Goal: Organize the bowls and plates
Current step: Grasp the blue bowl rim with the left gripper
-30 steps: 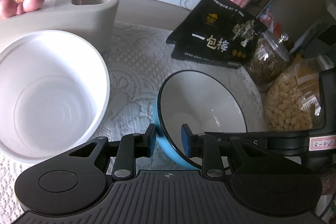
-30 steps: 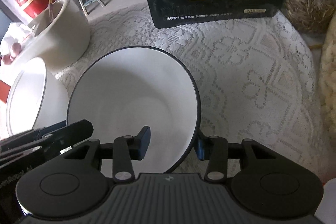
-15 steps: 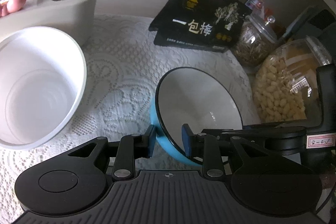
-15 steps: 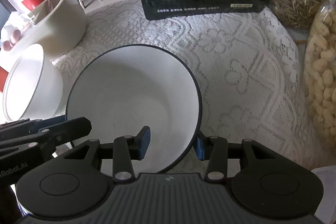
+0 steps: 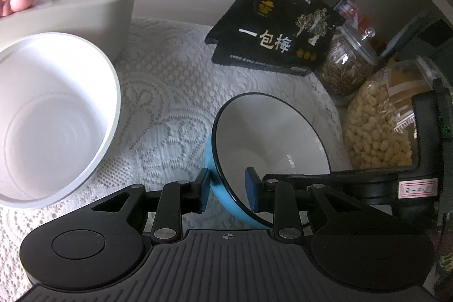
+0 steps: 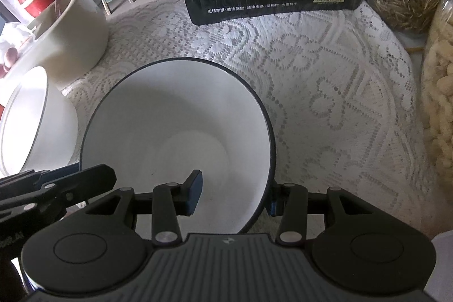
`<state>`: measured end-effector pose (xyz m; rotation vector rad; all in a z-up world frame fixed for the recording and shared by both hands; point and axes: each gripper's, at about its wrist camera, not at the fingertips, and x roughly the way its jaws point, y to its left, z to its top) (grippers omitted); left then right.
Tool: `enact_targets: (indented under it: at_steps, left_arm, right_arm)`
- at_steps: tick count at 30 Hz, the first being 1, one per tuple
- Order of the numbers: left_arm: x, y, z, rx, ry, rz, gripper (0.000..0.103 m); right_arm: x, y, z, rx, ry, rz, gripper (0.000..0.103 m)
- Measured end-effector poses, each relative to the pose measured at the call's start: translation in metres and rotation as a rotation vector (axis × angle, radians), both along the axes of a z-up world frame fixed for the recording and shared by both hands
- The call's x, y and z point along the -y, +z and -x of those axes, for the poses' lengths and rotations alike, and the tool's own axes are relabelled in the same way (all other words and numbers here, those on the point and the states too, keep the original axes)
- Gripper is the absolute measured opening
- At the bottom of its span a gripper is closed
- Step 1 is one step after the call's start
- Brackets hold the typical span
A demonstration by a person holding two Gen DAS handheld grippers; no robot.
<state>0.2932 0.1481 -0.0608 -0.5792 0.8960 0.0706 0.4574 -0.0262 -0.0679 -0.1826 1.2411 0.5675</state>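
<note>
A blue bowl point(image 5: 271, 137) with a white inside and dark rim is held above the lace cloth by both grippers. My left gripper point(image 5: 228, 190) is shut on its near left rim, one pad outside, one inside. My right gripper point(image 6: 233, 193) is shut on its near right rim; the bowl point(image 6: 175, 126) fills the middle of the right wrist view. A large white bowl point(image 5: 53, 115) stands on the cloth to the left, also in the right wrist view point(image 6: 31, 120).
A beige holder point(image 5: 85, 4) with eggs and tissue stands behind the white bowl. A black snack bag point(image 5: 277, 24), a jar of seeds point(image 5: 348, 64) and a jar of puffed snacks point(image 5: 379, 115) stand at the back right. A lace cloth point(image 6: 325, 92) covers the table.
Both grippers, still holding the blue bowl, moved a little; the snack bag looks nearer in the right wrist view and the white bowl sits closer in the left wrist view.
</note>
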Motion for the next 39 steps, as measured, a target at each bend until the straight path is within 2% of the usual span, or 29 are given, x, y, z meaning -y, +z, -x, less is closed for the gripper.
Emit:
enact_targets:
  at_steps: [12, 19, 24, 30, 35, 39]
  left_arm:
    - [-0.004, -0.016, -0.009, -0.021, 0.001, 0.035, 0.029]
    - [-0.005, -0.011, -0.007, -0.044, -0.079, 0.067, 0.037]
    - [-0.006, -0.02, -0.013, -0.026, -0.046, 0.059, 0.036]
    - [-0.003, -0.033, -0.021, -0.004, -0.027, 0.055, 0.035]
    - [-0.004, -0.041, -0.026, -0.013, -0.017, 0.083, 0.035]
    - [0.0, -0.034, -0.024, 0.0, -0.025, 0.056, 0.035]
  right_arm:
    - [-0.001, -0.006, -0.004, -0.024, 0.0, -0.017, 0.047]
    - [0.006, -0.001, 0.008, -0.03, 0.024, -0.009, 0.047]
    - [0.014, -0.005, 0.004, -0.1, -0.003, -0.063, 0.046]
    - [0.013, -0.01, -0.007, -0.086, -0.071, -0.101, 0.047]
    - [0.009, -0.01, -0.005, -0.072, -0.06, -0.083, 0.047]
    - [0.007, -0.006, 0.001, -0.045, -0.051, -0.074, 0.047]
